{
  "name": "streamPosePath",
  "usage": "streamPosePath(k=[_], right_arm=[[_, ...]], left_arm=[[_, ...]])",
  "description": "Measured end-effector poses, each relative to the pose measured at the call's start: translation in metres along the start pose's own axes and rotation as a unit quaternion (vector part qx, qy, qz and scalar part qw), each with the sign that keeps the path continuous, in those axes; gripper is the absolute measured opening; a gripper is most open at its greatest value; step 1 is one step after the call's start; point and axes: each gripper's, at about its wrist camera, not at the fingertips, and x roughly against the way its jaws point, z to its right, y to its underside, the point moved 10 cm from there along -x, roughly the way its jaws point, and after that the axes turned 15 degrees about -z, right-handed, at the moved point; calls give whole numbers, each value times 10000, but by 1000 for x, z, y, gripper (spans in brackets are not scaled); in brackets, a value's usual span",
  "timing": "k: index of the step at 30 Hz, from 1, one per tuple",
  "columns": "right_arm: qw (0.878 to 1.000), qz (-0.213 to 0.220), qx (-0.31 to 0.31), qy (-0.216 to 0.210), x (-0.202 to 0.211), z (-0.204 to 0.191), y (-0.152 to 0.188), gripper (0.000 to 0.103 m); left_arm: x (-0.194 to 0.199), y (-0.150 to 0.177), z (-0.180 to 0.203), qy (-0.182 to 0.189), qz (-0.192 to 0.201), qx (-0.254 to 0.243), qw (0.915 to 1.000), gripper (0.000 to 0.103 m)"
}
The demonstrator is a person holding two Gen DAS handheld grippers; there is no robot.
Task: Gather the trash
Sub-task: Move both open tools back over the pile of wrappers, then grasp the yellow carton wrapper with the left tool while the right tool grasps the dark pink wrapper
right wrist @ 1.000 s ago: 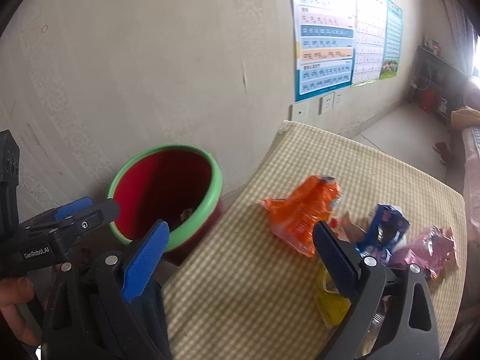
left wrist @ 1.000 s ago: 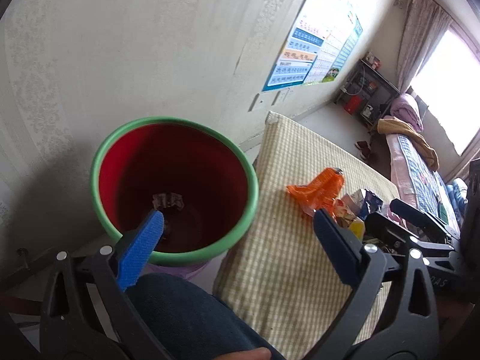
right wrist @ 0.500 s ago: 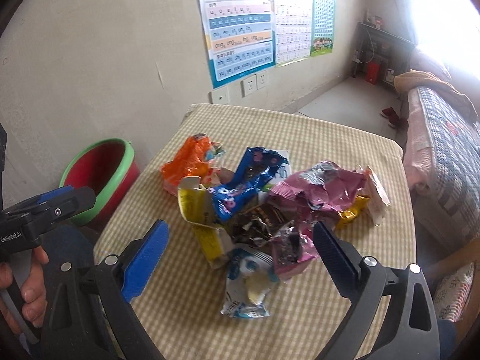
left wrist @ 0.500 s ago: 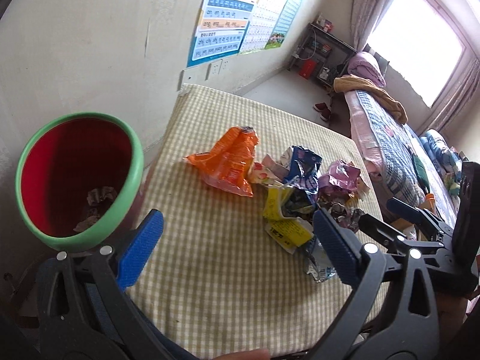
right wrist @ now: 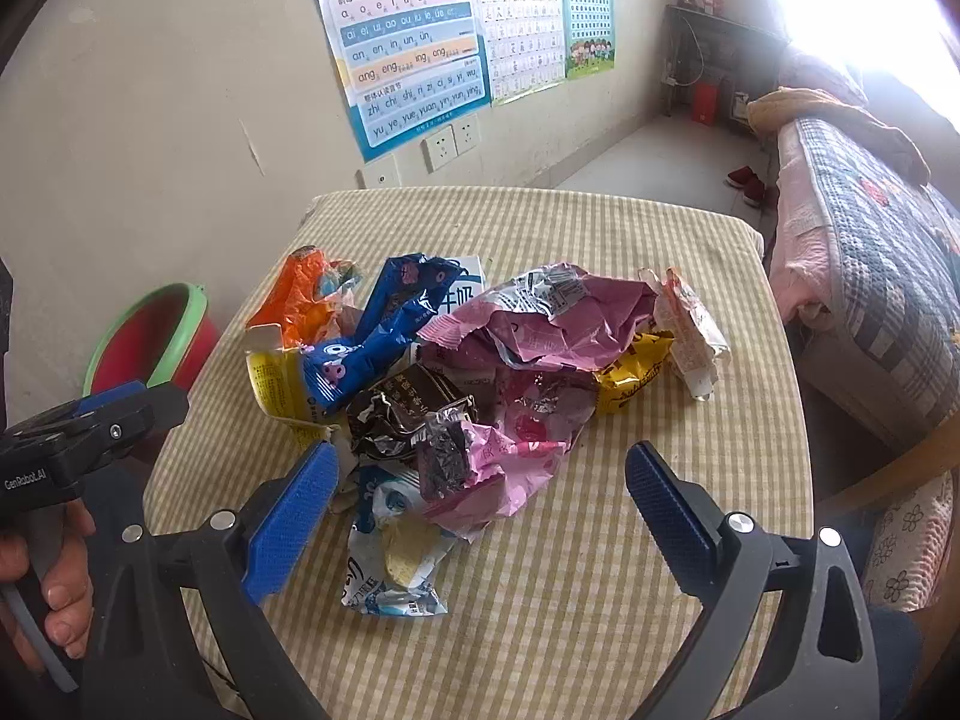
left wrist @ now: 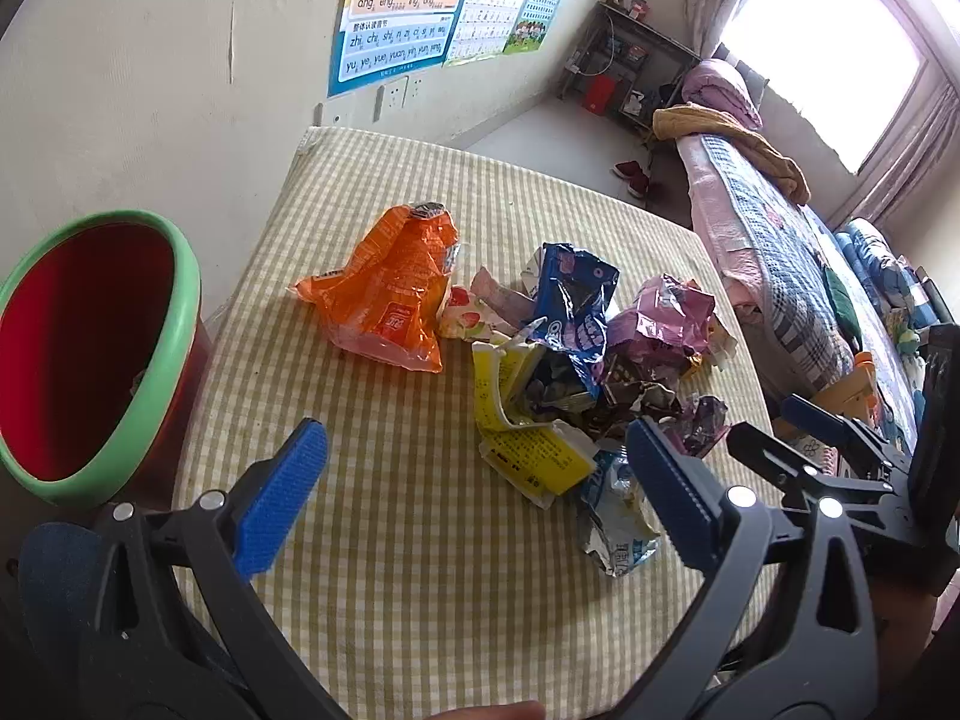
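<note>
Empty, wide-open tongs (right wrist: 480, 516) above wrappers (right wrist: 480, 372); bin (left wrist: 90, 354) seemingly beside

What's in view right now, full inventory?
bin: 1, red with green rim, left of the table by the wall
table: 1, yellow check cloth
orange bag: 1, orange, pile's bin side
blue wrapper: 1, blue, pile's middle
pink bag: 1, pink, pile's far side
yellow carton: 1, yellow, near side
brown wrapper: 1, dark brown, pile's middle
light blue wrapper: 1, nearest edge
posters: several, on the wall
bed: 1, checked cover, right
left gripper: open, empty
right gripper: open, empty, over the pile
</note>
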Motion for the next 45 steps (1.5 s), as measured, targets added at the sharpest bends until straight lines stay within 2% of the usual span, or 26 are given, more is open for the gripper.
streamPosePath(k=[9, 15, 18, 21, 24, 26, 29, 34, 35, 45], right_arm=[[9991, -408, 102, -83, -34, 0, 10, 93], [9990, -426, 77, -53, -45, 5, 11, 93], [9991, -412, 123, -18, -48, 4, 11, 88], [9989, -438, 163, -76, -51, 1, 10, 76], [9986, -472, 230, -67, -54, -1, 12, 64], [9985, -496, 226, -50, -55, 0, 12, 51], [9983, -538, 218, -56, -55, 2, 13, 38], [9983, -530, 202, -94, -54, 1, 15, 34], [9984, -518, 197, -93, -52, 1, 15, 33], [9992, -375, 73, -139, -36, 5, 12, 31]], left_arm=[[-33, -5, -2, 73, -258, 80, 9996, 98], [-52, -7, -4, 26, -427, 90, 9990, 98], [-60, -9, -5, 29, -460, 101, 9989, 96], [-66, -11, -5, 54, -480, 105, 9988, 89], [-71, -11, -7, 84, -524, 136, 9985, 77], [-73, -10, -7, 119, -545, 147, 9983, 70], [-74, -10, -6, 207, -552, 130, 9982, 57], [-74, -11, -1, 265, -542, 54, 9982, 25], [-73, -11, 0, 269, -528, 20, 9982, 22], [-57, -4, 2, 199, -468, -56, 9987, 18]])
